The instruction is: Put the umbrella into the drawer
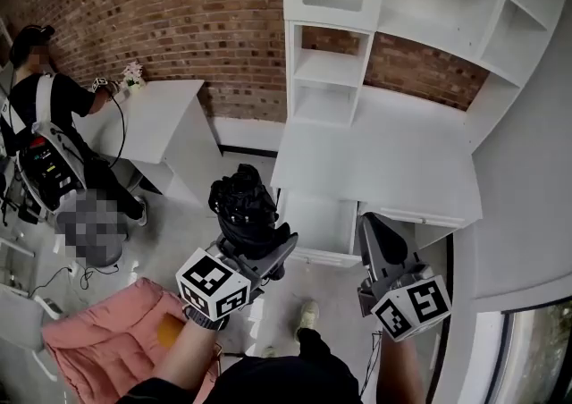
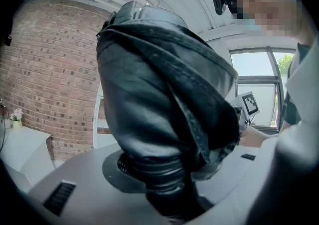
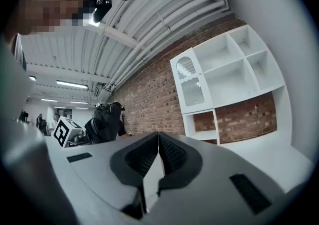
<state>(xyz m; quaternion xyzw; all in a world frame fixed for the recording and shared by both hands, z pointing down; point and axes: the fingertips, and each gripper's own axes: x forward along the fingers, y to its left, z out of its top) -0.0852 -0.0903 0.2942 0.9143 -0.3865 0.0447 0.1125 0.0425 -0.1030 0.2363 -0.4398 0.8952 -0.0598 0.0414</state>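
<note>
Near the open white drawer (image 1: 311,222), left gripper (image 1: 261,253) jaws stand wide, clamped on a folded black fabric umbrella (image 1: 239,206); right gripper (image 1: 371,225) jaws meet, empty.

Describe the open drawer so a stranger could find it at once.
Start at the white shelf unit against the brick wall and drop to the desktop below it. Under the desktop's left end is the drawer: the only one pulled out, its white inside showing.
</note>
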